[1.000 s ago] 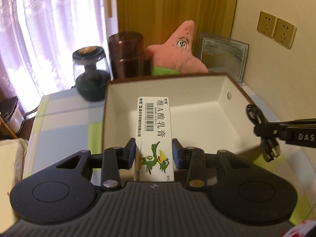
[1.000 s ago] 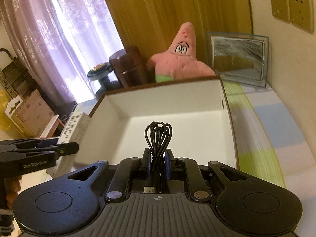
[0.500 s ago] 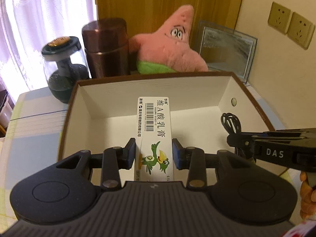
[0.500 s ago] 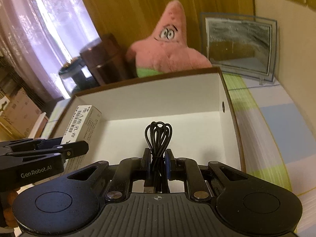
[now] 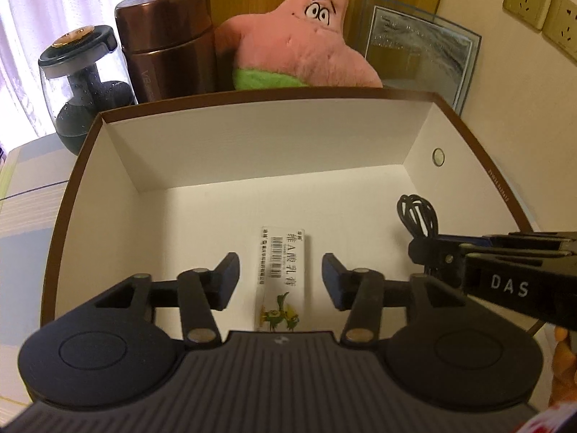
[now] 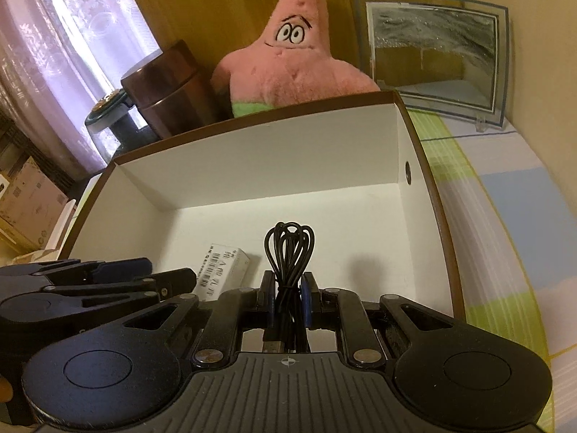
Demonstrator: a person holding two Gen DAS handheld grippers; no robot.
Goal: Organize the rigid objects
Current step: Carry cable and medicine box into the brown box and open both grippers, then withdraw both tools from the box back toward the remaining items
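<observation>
A brown box [image 5: 259,95] with a white inside fills both views. A small white medicine carton [image 5: 283,274] with a barcode and a green bird lies flat on the box floor. My left gripper [image 5: 280,277] hovers over it with its jaws opening; the pads stand clear of the carton on both sides. The carton [image 6: 221,269] also shows low left in the right wrist view, beside the left gripper [image 6: 169,276]. My right gripper [image 6: 288,297] is shut on a coiled black cable [image 6: 288,252], held above the box floor. In the left wrist view that cable [image 5: 418,216] and the right gripper [image 5: 429,249] reach in from the right.
Behind the box [image 6: 425,166] stand a pink star plush [image 5: 306,39], a brown canister [image 5: 169,43] and a dark glass jar [image 5: 83,83]. A glass picture frame [image 6: 432,57] leans on the wall at back right. Wall sockets [image 5: 541,11] sit upper right. A striped cloth [image 6: 505,223] covers the table.
My left gripper has let go of the carton, which now lies on the box floor, and its jaws have spread. Both grippers moved forward and down over the box. The cable stays gripped.
</observation>
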